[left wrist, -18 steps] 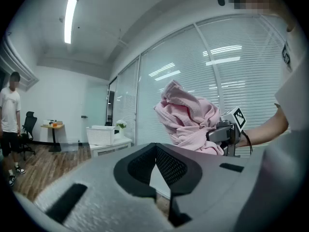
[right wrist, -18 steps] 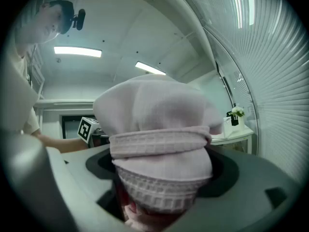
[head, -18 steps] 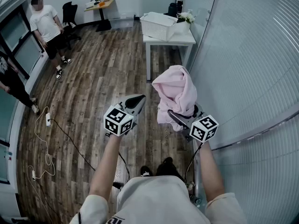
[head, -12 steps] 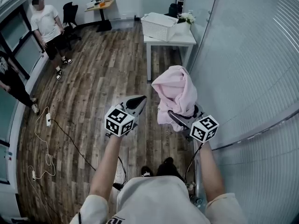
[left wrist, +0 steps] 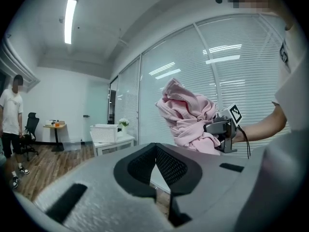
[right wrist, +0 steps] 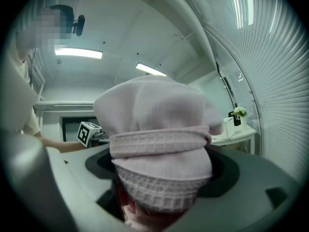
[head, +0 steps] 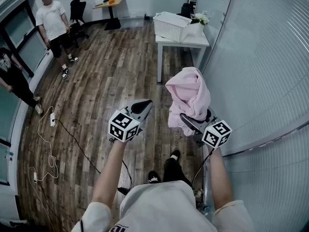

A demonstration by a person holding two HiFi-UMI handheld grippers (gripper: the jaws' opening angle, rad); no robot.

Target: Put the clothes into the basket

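Observation:
A bundled pink garment (head: 189,96) is held up in the air at waist height, and my right gripper (head: 192,122) is shut on its lower folds. In the right gripper view the waffle-weave cloth (right wrist: 157,129) fills the space between the jaws and hides the fingertips. My left gripper (head: 143,105) hovers beside it on the left, shut with nothing in it. From the left gripper view the garment (left wrist: 189,120) hangs just to the right. The white slatted basket (head: 172,26) stands on a small white table (head: 188,40) ahead, also seen as the basket (left wrist: 105,133) far off.
A glass wall with blinds (head: 260,66) runs close along the right. A flower pot (head: 201,19) stands behind the basket. Two people (head: 54,25) stand at the far left. A cable with a power strip (head: 52,122) lies on the wood floor.
The right gripper with the pink garment has shifted slightly right and lower in the head view. The table, the basket and the people have shifted slightly right in it. The left gripper stays about where it was.

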